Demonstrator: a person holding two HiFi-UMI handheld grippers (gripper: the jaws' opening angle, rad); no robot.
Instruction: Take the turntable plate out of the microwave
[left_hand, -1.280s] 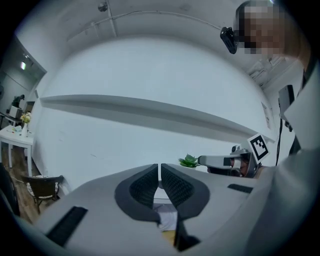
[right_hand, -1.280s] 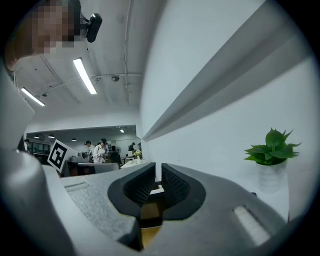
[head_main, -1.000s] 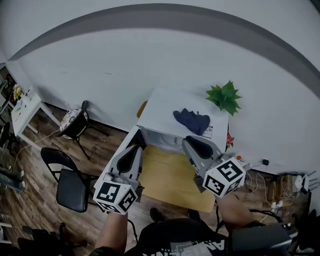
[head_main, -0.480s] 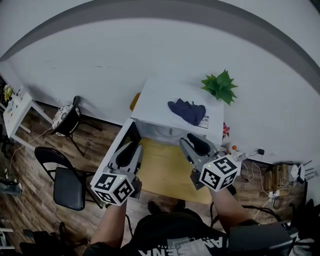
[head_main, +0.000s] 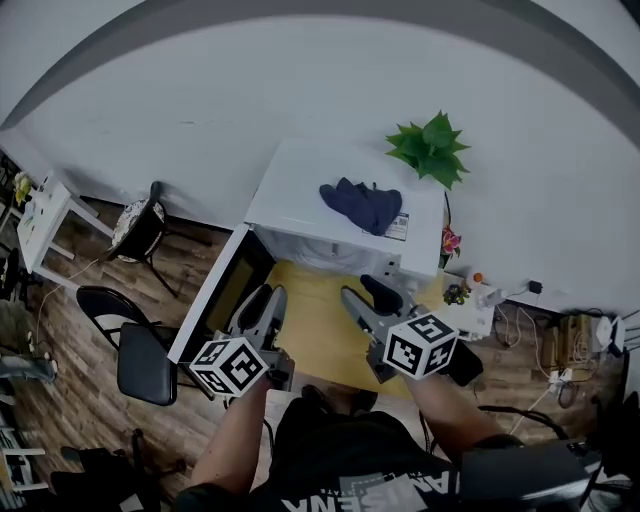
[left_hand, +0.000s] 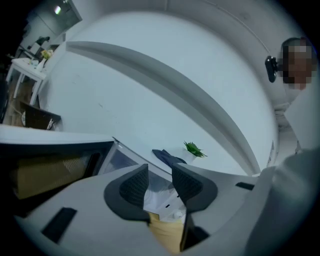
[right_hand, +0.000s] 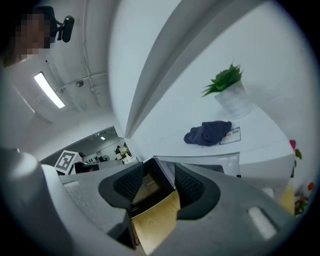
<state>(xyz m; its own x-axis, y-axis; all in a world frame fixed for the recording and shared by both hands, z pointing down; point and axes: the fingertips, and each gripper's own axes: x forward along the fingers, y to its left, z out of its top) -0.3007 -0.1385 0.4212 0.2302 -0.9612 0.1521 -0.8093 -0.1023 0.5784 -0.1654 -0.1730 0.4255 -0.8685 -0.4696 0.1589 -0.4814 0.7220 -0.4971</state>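
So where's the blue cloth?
In the head view the dark blue cloth lies on top of the white microwave, toward its right side, next to the green plant.

Wood floor (head_main: 60, 330), white wall (head_main: 300, 95), black chair (head_main: 140, 362)

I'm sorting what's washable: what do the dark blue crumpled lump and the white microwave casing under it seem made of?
Dark blue crumpled lump: probably soft cloth, matte, with loose folds. White microwave casing: smooth, flat, evenly white; painted metal or plastic, cannot tell which.
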